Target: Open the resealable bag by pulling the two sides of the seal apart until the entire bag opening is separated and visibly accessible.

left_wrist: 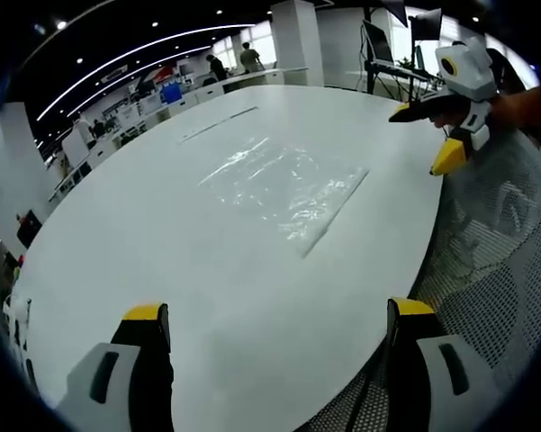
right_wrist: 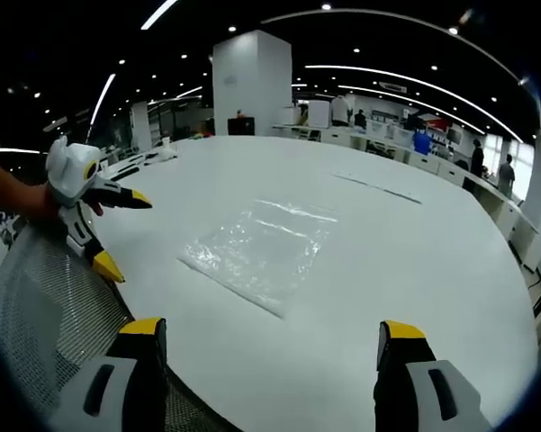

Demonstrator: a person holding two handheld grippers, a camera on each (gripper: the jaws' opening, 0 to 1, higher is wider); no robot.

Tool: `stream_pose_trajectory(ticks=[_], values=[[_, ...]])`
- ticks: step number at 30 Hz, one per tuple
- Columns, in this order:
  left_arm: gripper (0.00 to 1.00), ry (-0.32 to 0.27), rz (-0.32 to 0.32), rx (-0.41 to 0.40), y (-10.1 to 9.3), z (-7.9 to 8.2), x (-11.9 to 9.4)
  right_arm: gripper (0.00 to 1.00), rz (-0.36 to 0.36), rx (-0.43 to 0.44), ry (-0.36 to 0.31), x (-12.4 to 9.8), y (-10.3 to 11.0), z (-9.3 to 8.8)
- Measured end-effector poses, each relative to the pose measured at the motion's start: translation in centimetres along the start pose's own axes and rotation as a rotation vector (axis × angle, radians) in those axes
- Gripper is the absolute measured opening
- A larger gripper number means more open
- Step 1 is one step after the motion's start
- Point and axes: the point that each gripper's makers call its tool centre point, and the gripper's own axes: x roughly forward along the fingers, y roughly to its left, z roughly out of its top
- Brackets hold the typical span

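A clear resealable bag [left_wrist: 284, 189] lies flat on the white table [left_wrist: 162, 252], its seal edge toward the table's near side; it also lies in the right gripper view [right_wrist: 256, 252]. My left gripper [left_wrist: 279, 319] stands open above the near table edge, well short of the bag, nothing between its yellow-tipped fingers. The right gripper [right_wrist: 270, 333] is open too, hovering short of the bag. Each gripper appears in the other's view: the right one [left_wrist: 450, 135] at the upper right, the left one [right_wrist: 108, 229] at the left, both open and held by a hand.
A grey mesh chair back [left_wrist: 504, 261] sits at the table's edge beside the grippers [right_wrist: 45, 306]. Long thin strips lie on the far table [right_wrist: 378, 187]. Desks, monitors and several people stand in the office behind; a white pillar [right_wrist: 247, 85] rises beyond the table.
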Motion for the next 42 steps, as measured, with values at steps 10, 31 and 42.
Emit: stream_pose_trajectory(ticks=[10,31,42], values=[[0.99,-0.008,0.007,-0.002,0.25,0.1,0.0,0.97,0.006,0.0,0.014,0.1,0.12,-0.25],[0.99,-0.007,0.005,0.001,0.18,0.08,-0.09,0.97,0.009,0.008,0.029,0.1,0.26,-0.65],[0.99,-0.015,0.012,0.004,0.37,0.18,-0.13,0.97,0.016,0.015,0.031,0.12,0.4,-0.72]])
